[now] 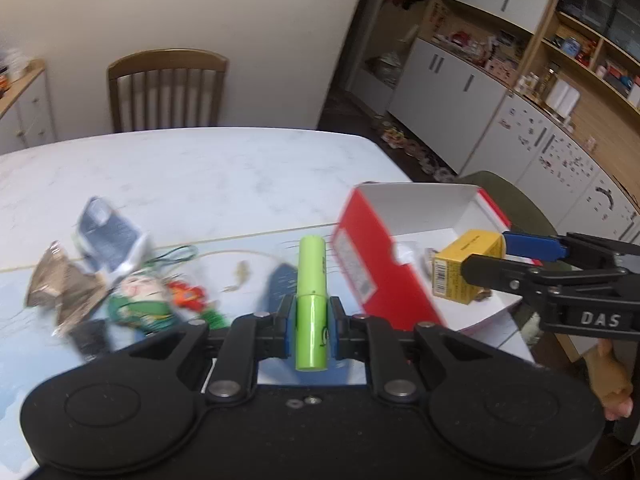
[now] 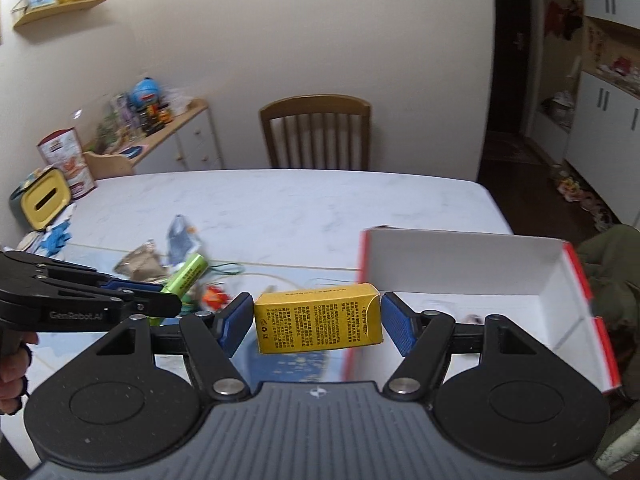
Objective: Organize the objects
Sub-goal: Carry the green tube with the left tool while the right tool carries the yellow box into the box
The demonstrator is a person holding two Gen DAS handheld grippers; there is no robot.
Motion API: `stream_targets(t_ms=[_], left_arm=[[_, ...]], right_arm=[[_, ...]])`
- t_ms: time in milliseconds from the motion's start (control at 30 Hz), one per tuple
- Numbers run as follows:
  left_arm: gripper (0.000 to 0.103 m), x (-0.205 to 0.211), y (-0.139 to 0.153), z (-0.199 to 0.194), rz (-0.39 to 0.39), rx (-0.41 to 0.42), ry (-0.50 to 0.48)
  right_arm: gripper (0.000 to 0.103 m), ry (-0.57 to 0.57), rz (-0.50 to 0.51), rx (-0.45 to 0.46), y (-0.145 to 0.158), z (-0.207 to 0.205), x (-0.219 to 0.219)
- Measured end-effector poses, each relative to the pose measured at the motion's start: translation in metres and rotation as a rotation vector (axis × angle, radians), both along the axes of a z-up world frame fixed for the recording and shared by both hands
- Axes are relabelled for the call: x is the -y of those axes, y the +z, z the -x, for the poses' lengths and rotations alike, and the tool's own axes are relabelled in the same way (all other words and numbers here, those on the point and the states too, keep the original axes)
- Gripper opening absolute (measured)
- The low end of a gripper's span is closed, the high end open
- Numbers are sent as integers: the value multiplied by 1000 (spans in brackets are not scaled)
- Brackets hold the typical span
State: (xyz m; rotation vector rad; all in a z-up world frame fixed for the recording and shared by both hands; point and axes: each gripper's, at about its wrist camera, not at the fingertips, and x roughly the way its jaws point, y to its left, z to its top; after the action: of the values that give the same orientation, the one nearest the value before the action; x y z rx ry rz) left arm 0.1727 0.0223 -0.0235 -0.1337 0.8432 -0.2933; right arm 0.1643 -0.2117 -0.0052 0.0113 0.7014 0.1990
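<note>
Left fingers [image 1: 311,316] pinch green tube [image 1: 311,300]; right fingers [image 2: 316,322] pinch yellow carton [image 2: 318,319]; clutter blurred.

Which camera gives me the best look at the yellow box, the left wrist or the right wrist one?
The right wrist view: the yellow box sits centred between the right gripper pads, its printed face sharp. The left wrist view shows the box only small and side-on, above the red box.

Open red box [image 2: 472,264] top; clutter [image 1: 132,280] left, bare table [image 1: 208,168] beyond.
</note>
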Motion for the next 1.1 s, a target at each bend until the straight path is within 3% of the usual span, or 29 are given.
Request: stream_targets(t_ms=[200,600,1100], left_arm=[[14,49,0,-14,-20,4,-61],[14,127,-17,-52,-41,-68,-137],[14,211,-68,-102,-110,-218,-187]], right_arm=[[70,-80,-2,-1,-1,-4,54],[70,-198,-10,-47,-17,-30,144],[70,-194,8,-152,-61,-97,185]])
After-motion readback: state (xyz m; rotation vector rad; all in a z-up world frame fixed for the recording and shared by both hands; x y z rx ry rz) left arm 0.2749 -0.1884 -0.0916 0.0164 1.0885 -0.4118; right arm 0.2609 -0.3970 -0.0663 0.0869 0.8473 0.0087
